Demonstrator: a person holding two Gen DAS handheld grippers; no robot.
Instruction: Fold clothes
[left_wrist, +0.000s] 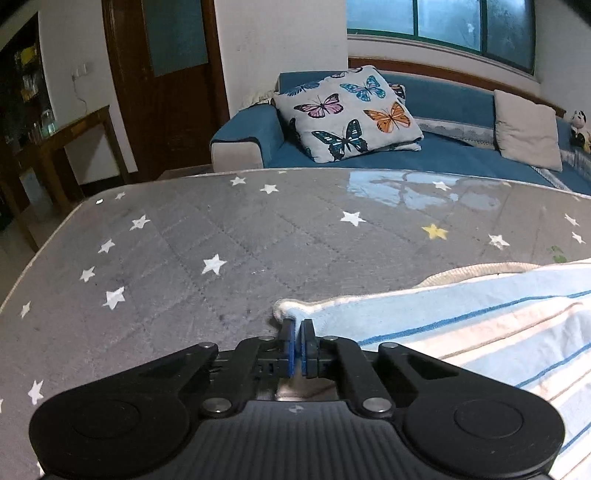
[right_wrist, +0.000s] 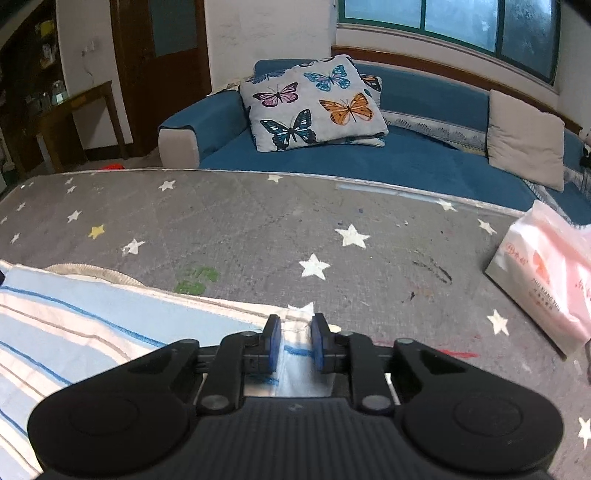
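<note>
My left gripper (left_wrist: 297, 334) is pinched nearly shut on the cream hem of the striped garment (left_wrist: 480, 332). My right gripper (right_wrist: 295, 336) is partly open, straddling the opposite corner and gripping nothing. The cloth looks light and floppy, so corners are the hold. It lies on the star-print table (left_wrist: 258, 229); a tissue pack (right_wrist: 546, 273) sits farther off.

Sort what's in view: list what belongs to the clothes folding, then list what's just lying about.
Part of the job:
- striped garment, pale blue, lying on the star-print table cover
- left gripper, pinched shut on the garment's corner
- right gripper, open, fingers either side of the garment's other corner

Just lying about:
- pink tissue pack on the table
- butterfly pillow, on the blue sofa
- beige cushion
</note>
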